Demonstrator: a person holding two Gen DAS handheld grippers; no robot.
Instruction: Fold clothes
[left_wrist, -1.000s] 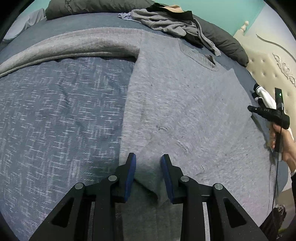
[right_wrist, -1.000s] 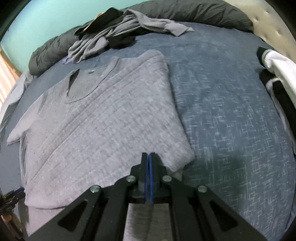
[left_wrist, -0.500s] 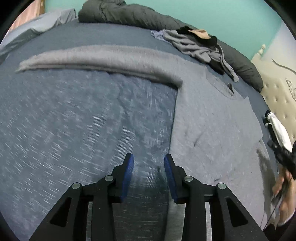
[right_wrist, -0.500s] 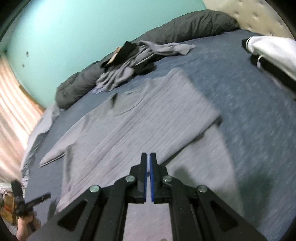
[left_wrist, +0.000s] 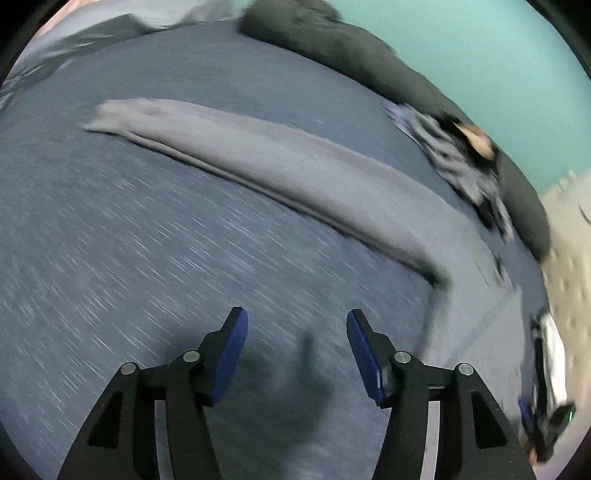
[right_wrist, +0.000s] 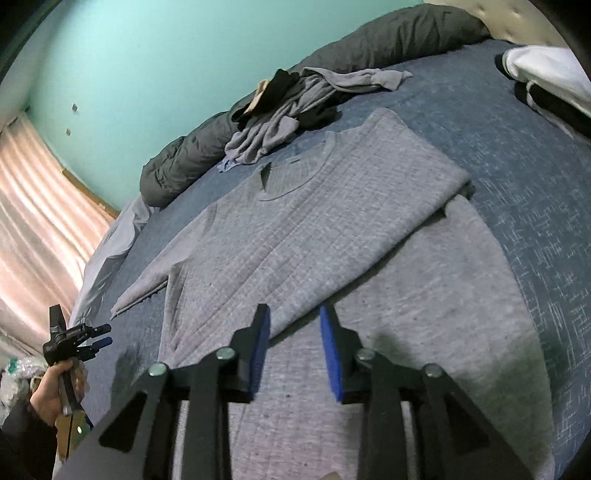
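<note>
Both claws just opening, empty: left gripper (left_wrist: 297, 354) over blue bedspread (left_wrist: 147, 258), right gripper (right_wrist: 294, 347) above grey sweater (right_wrist: 314, 229).

Grey sweater (right_wrist: 332, 229), blue-flecked bedspread (right_wrist: 517, 177)

Bed (right_wrist: 524, 155), blue flecked cover. On it: grey sweater (right_wrist: 295, 229), spread flat at the middle, one side folded over its body, one sleeve (left_wrist: 258, 162) stretched toward the curtain-side edge; heap of grey and black clothes (right_wrist: 291, 110) near the far edge; dark duvet roll (right_wrist: 388, 37) along the far edge; white-and-black stack (right_wrist: 546, 81) at the headboard-side edge.
</note>
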